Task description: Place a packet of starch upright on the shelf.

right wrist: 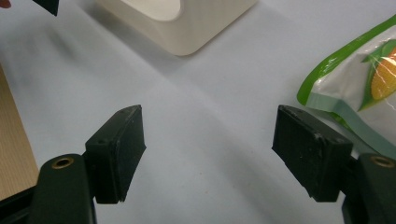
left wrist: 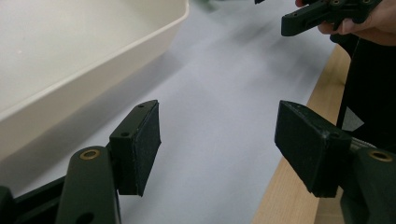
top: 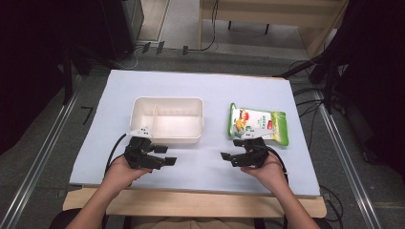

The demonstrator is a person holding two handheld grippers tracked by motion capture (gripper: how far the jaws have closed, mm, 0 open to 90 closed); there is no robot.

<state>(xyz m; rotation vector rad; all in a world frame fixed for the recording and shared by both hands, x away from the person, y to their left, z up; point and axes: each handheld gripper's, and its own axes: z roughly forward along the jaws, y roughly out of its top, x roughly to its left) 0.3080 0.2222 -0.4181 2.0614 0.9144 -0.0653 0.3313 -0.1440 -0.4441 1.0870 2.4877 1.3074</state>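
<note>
A white plastic tray [top: 167, 119] with a divider stands left of centre on the pale blue table top [top: 205, 90]. Right of it lies a green and white snack bag [top: 258, 125] printed with corn. My left gripper [top: 168, 155] is held just in front of the tray's near left corner, open, nothing between its pads. In the left gripper view its jaws [left wrist: 217, 135] stand wide over bare table, with the tray [left wrist: 70, 56] to the left. My right gripper [top: 230, 149] sits at the bag's near edge, open and empty. In the right gripper view [right wrist: 210, 144] the bag [right wrist: 355, 79] lies to the right.
The table's wooden front edge [top: 191, 202] runs below both hands. The floor around holds cables [top: 305, 102], dark stands and a metal rail [top: 43, 152]. In the left gripper view the right gripper [left wrist: 303, 16] shows at the top right.
</note>
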